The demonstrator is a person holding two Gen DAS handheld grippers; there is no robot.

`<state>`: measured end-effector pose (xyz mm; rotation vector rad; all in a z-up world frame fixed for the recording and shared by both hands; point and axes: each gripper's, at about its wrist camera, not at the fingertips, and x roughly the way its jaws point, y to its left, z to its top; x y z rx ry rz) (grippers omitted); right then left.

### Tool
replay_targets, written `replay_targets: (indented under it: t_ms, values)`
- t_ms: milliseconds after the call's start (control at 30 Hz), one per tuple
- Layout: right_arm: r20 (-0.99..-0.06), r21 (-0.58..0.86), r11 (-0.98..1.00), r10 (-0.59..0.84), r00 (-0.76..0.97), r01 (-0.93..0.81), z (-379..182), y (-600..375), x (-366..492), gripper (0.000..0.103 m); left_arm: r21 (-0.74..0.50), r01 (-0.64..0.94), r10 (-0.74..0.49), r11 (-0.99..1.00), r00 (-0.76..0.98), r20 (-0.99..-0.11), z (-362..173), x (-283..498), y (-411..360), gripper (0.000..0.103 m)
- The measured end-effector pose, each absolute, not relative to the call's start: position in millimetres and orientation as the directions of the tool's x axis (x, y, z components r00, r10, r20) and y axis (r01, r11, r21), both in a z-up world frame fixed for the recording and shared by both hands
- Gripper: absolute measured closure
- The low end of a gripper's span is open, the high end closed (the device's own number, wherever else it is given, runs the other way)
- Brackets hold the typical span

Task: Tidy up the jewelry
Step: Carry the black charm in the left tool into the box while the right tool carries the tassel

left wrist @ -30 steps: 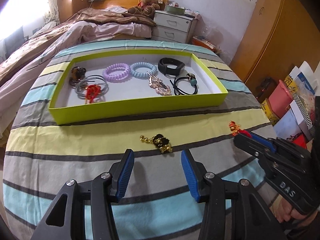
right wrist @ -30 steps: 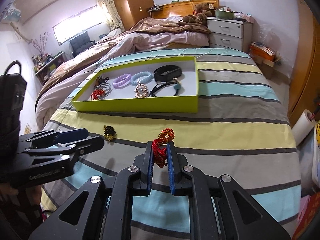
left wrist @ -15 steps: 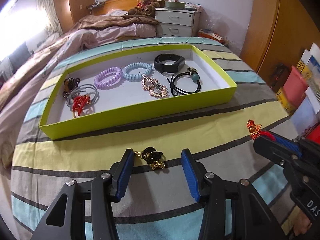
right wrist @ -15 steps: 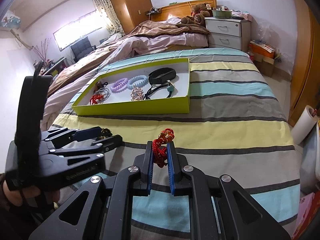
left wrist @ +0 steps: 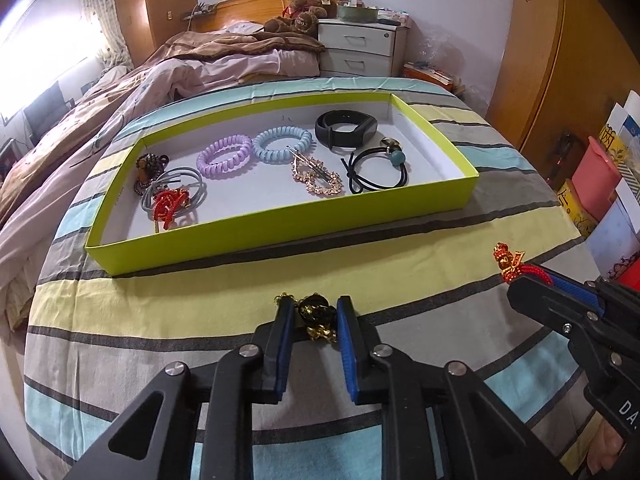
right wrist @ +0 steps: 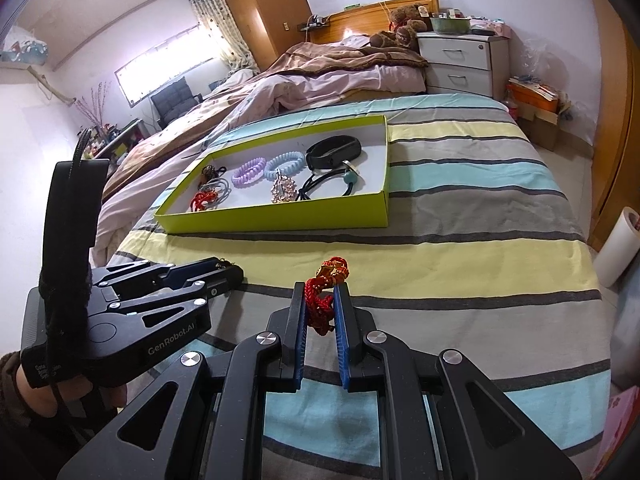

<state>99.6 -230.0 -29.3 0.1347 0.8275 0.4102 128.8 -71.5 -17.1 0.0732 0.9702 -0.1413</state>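
A lime-green tray (left wrist: 280, 232) (right wrist: 280, 216) on the striped bedspread holds several hair ties, a black band (left wrist: 346, 130), a rhinestone clip (left wrist: 318, 178) and a red cord piece (left wrist: 168, 206). My left gripper (left wrist: 312, 312) is down on the bedspread with its jaws closed in around a black-and-gold bracelet (left wrist: 316, 314). My right gripper (right wrist: 320, 300) is shut on a red-and-gold cord bracelet (right wrist: 326, 290) and holds it above the bedspread, in front of the tray; it shows at the right of the left wrist view (left wrist: 508, 262).
An unmade bed (left wrist: 180, 76) lies behind and left of the tray. A white nightstand (left wrist: 360, 50) stands at the back. Boxes and bags (left wrist: 600, 184) line the right side by a wooden wardrobe (left wrist: 560, 60). A paper roll (right wrist: 618, 244) stands on the floor.
My left gripper has moved forward over the black-and-gold bracelet and its jaws have closed in from wide open to around it. My right gripper keeps its hold on the red bracelet.
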Motion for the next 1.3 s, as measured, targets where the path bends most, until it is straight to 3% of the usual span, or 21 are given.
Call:
replay_targets:
  t_ms: [1300]
  values:
    - [-0.668, 0.189, 0.939, 0.338, 0.662, -0.289, 2.2, -209.0, 118.0, 0.09, -0.121, 0.188, -0.214, 0.975, 0.631, -0.746, 33.5, 136.6, -20.3, 0.086]
